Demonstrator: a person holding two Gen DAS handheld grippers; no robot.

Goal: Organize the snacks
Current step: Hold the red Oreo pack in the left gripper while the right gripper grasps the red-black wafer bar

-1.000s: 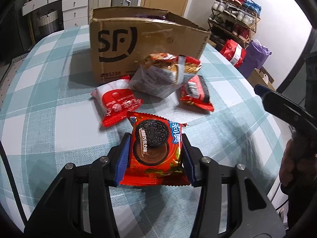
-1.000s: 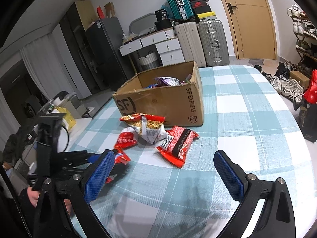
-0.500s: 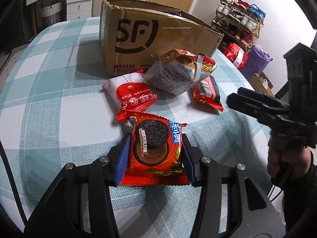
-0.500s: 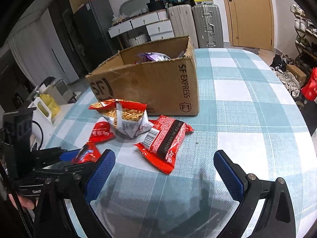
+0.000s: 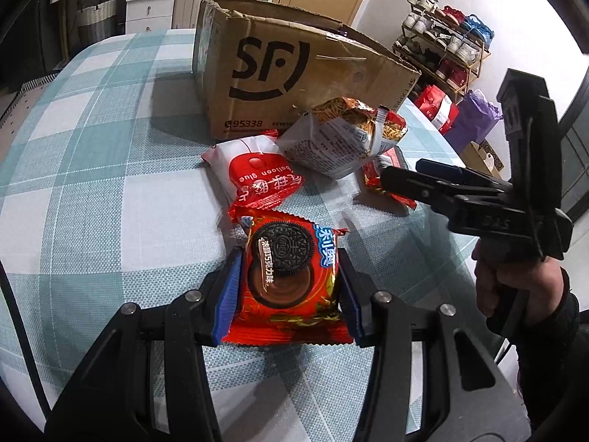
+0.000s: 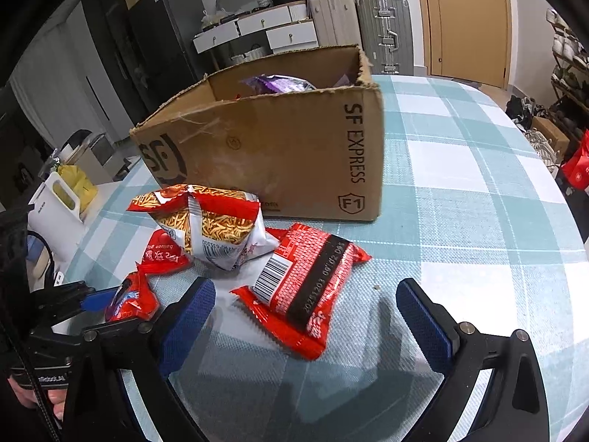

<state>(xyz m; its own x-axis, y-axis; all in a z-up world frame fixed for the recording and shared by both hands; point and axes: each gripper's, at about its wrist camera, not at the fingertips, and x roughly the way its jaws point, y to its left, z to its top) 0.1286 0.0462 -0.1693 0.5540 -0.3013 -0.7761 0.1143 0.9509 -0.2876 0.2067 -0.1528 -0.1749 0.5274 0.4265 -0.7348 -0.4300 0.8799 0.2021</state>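
My left gripper (image 5: pixel 289 291) is shut on a red Oreo packet (image 5: pixel 289 280), held just above the checked tablecloth; the packet also shows in the right wrist view (image 6: pixel 129 300). My right gripper (image 6: pixel 303 316) is open and empty, just above a red snack packet with a barcode (image 6: pixel 305 302). A noodle snack bag (image 6: pixel 213 228) and a red-and-white packet (image 5: pixel 254 176) lie in front of the open SF cardboard box (image 6: pixel 287 151). The box holds a purple packet (image 6: pixel 276 83). The right gripper also shows in the left wrist view (image 5: pixel 405 180).
The table (image 6: pixel 460 191) has a teal and white checked cloth. Suitcases (image 6: pixel 383 33), white drawers and a door stand behind it. A shoe rack (image 5: pixel 445 51) and bags stand on the floor to the right.
Both grippers have moved closer to the box and the snack pile. The right gripper has dropped low over the barcode packet. The left still grips the Oreo packet.
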